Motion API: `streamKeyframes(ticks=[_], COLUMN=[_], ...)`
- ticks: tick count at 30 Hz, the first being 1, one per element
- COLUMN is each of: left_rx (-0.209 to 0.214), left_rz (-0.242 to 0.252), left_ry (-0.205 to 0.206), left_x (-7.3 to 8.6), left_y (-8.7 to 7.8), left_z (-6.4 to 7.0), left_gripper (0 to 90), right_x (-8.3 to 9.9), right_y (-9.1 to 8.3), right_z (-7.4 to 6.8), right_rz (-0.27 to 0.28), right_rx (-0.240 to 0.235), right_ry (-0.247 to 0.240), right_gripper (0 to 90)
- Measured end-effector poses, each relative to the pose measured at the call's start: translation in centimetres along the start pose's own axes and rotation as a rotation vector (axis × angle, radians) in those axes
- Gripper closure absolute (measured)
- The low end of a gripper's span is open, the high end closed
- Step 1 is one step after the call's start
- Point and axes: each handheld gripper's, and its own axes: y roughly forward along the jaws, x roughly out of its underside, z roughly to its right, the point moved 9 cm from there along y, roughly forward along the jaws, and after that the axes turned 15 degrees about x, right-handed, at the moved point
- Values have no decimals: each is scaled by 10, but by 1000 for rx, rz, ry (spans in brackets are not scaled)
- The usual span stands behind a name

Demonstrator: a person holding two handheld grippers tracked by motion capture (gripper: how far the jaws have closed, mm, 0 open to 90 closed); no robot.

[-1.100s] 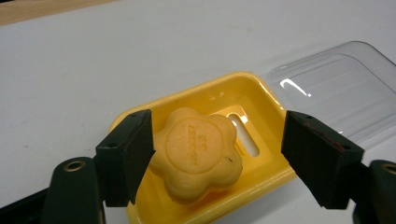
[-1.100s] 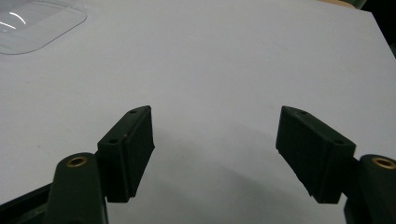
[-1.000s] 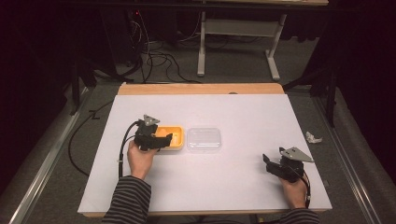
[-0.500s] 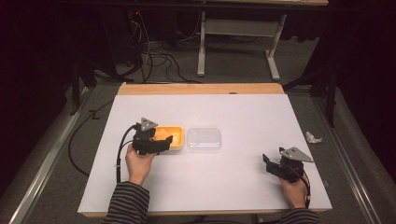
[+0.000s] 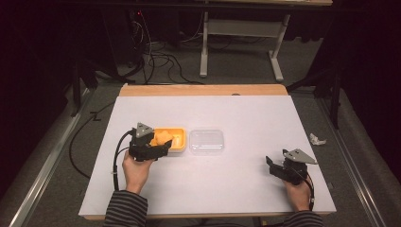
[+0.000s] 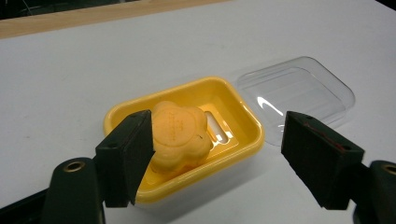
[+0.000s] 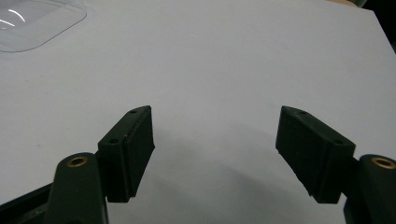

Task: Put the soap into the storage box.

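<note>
Nearest the person, right tool (image 5: 276, 166) low over bare white counter (image 5: 246, 189), jaws spread wide and empty, probably parked out of the way because nothing lies in reach. Farther in, left tool (image 6: 217, 154) also spread wide around the near end of the yellow dish (image 6: 116, 119), one jaw just beside the orange flower-shaped soap (image 6: 180, 135) tilted inside it, the clear lid (image 6: 299, 98) set close beside the dish, apparently off to leave access. Hard to tell whether that jaw really touches the soap; its underside hidden, embossed letters too small to read.
</note>
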Motion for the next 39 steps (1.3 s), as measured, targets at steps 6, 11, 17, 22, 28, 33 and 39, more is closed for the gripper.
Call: streamKeyframes(ticks=[6,11,17,22,28,33,39], left_rx=[2,10,18,27,26,31,39], left_rz=[12,30,56,69,75,94,91], left_ry=[4,2,-7,-11,-9,-12,-15], left_x=[2,4,9,13,18,20,26], left_y=[-7,-12,-19,-25,-30,-33,-32], left_z=[1,4,8,12,14,17,20], left_gripper=[256,256,255,254,252,252,251], right_x=[0,0,0,-1,-1,-1,-2], right_y=[0,0,0,0,-1,-1,-1], right_z=[0,0,0,2,5,5,6], right_rz=[0,-2,-1,6,11,13,17], right_rx=[1,1,0,12,5,6,3], right_ry=[2,5,0,9,45,44,56], right_gripper=[283,283,292,285,287,289,297])
